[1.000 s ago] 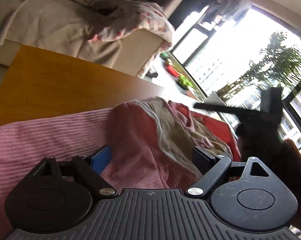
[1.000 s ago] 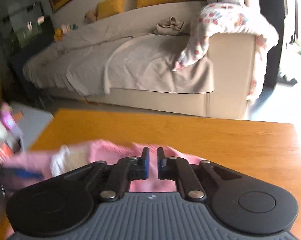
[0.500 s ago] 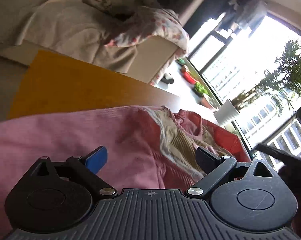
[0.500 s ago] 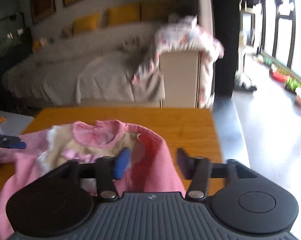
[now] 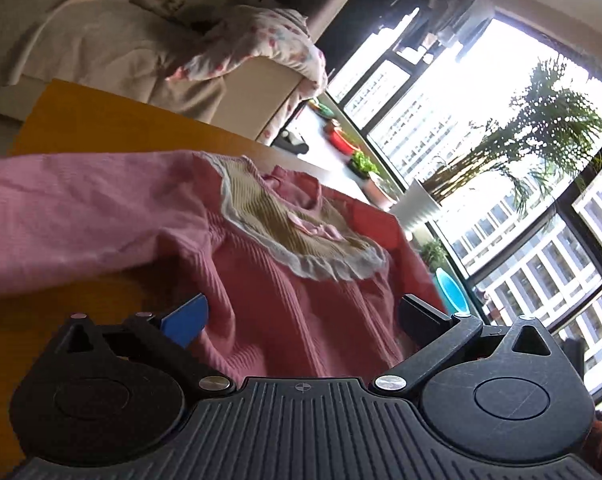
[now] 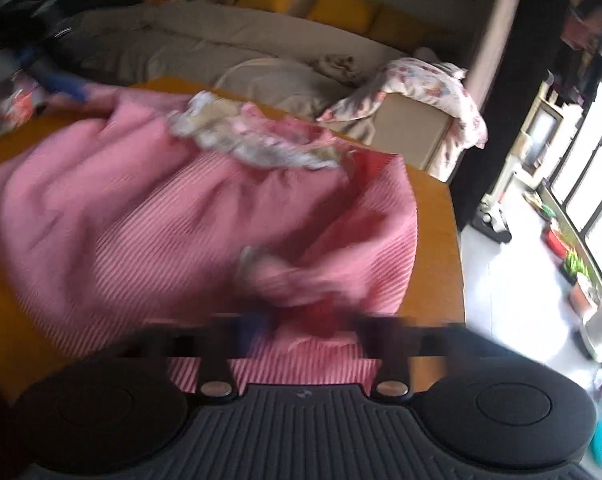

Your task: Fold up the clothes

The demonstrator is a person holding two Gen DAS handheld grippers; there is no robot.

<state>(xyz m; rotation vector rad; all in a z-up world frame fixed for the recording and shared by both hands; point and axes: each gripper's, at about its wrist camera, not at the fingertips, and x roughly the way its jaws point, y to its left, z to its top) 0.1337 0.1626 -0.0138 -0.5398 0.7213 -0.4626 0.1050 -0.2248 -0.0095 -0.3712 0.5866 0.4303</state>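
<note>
Pink sweater (image 5: 285,280) lies spread on the orange worktop (image 5: 101,128), front up, beige frilled bib collar (image 5: 297,232) toward 12 o'clock in the left wrist view. One sleeve (image 5: 73,216) runs out to 9 o'clock, not yet folded in. Body is rumpled, no clean crease visible anywhere.

Left tool (image 5: 301,316): jaws wide and opening, blue pad (image 5: 185,320) at 9 o'clock and black pad (image 5: 417,316) at 3 o'clock, either side of the lower body panel. Cloth sits between them but neither pad presses on it, so nothing held.

Right tool (image 6: 301,328): frame is heavily motion-blurred. Jaws are closing, and a bunched fold of pink fabric (image 6: 301,276) sits just ahead at 12 o'clock of the fingers, some of it between them. Fingers appear apart in the blur; can't confirm a pinch from the picture.

Progress call: early. Garment is laid out roughly flat and face up; that's about all that is done. Left to do, by my read: smooth the body, bring both sleeves across, then fold hem to collar. Right side edge near 3 o'clock hangs close to the worktop edge (image 6: 437,216), so slipping off is a risk.

Sofa (image 6: 229,56) with floral blanket (image 6: 425,88) behind, not involved.
</note>
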